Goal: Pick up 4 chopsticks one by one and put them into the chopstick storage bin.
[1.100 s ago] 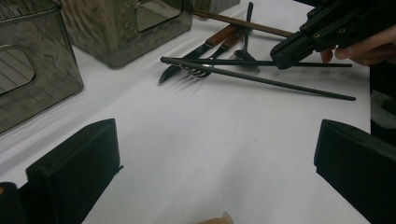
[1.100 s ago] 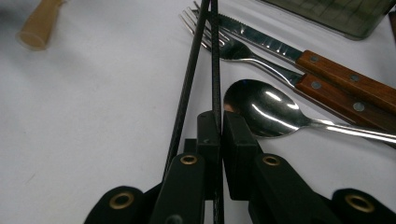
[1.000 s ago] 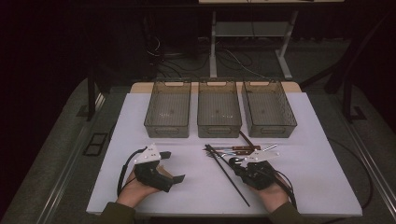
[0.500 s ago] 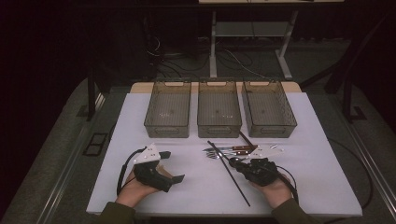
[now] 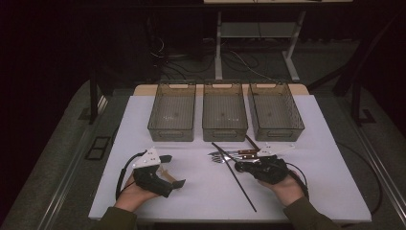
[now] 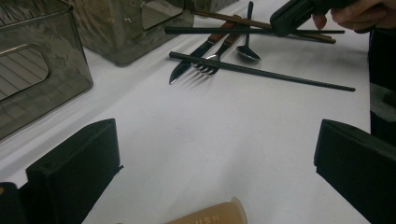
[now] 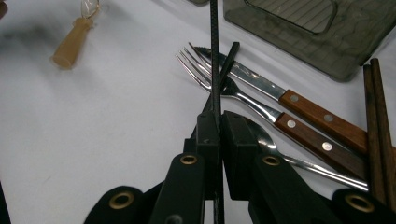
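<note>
Clamping a black chopstick in my right tongs, just beside the fork; my left tongs rest released, well apart from it.

high view — above, looking forward and down, far | gripper views — low, close over the table | shared: cutlery

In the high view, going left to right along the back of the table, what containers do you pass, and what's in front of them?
Back row: left bin → middle bin → right bin. Front row: left tongs, open → black chopstick → right tongs, shut on the chopstick.
</note>
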The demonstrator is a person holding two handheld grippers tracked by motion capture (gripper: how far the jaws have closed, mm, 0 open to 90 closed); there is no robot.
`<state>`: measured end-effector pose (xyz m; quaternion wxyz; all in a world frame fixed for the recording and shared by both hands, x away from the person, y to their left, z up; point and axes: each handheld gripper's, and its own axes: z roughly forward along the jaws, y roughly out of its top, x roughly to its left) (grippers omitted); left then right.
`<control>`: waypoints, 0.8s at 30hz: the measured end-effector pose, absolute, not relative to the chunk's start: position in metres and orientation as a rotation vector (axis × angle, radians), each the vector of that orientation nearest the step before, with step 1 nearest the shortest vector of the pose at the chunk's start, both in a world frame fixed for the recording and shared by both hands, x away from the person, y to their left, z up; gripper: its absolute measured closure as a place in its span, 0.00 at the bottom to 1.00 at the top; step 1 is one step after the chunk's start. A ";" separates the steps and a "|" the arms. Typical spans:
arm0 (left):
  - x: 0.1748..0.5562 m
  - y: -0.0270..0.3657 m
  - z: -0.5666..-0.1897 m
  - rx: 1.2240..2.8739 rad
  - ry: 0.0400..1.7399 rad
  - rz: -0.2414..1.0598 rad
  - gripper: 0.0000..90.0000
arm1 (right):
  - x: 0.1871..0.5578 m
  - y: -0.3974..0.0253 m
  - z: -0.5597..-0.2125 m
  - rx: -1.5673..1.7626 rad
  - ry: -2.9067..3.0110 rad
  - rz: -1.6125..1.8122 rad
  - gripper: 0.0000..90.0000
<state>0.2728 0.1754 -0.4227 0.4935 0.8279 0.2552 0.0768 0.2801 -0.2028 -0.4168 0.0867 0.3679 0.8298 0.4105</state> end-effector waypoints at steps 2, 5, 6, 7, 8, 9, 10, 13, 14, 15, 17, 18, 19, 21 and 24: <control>0.272 0.174 -0.424 2.006 0.627 0.179 0.00 | 0.281 -0.203 -0.415 1.090 2.471 1.224 0.95; 0.271 0.174 -0.426 2.011 0.631 0.171 0.00 | 0.283 -0.203 -0.412 1.080 2.462 1.234 0.95; 0.271 0.174 -0.426 2.013 0.632 0.172 0.00 | 0.285 -0.202 -0.410 1.072 2.457 1.239 0.95; 0.271 0.174 -0.426 2.014 0.630 0.173 0.00 | 0.286 -0.202 -0.409 1.067 2.456 1.242 0.95; 0.270 0.173 -0.426 2.011 0.632 0.174 0.00 | 0.287 -0.202 -0.407 1.064 2.448 1.246 0.95; 0.270 0.173 -0.426 2.010 0.630 0.175 0.00 | 0.289 -0.202 -0.405 1.065 2.446 1.252 0.95; 0.270 0.173 -0.427 2.012 0.628 0.177 0.00 | 0.290 -0.202 -0.404 1.065 2.440 1.257 0.95; 0.270 0.173 -0.428 2.020 0.627 0.186 0.00 | 0.295 -0.202 -0.399 1.067 2.424 1.280 0.95; 0.270 0.173 -0.428 2.017 0.627 0.188 0.00 | 0.297 -0.201 -0.397 1.062 2.423 1.285 0.95; 0.270 0.173 -0.428 2.019 0.626 0.186 0.00 | 0.298 -0.201 -0.395 1.064 2.419 1.295 0.95; 0.270 0.173 -0.427 2.014 0.621 0.185 0.00 | 0.301 -0.199 -0.393 1.064 2.415 1.301 0.95; 0.270 0.172 -0.428 2.010 0.624 0.184 0.00 | 0.302 -0.198 -0.392 1.059 2.413 1.306 0.95; 0.270 0.172 -0.428 2.011 0.623 0.184 0.00 | 0.303 -0.197 -0.391 1.065 2.410 1.311 0.95; 0.270 0.171 -0.428 2.009 0.623 0.186 0.00 | 0.306 -0.195 -0.389 1.056 2.409 1.312 0.95; 0.270 0.171 -0.428 2.011 0.620 0.183 0.00 | 0.311 -0.192 -0.387 1.050 2.412 1.319 0.95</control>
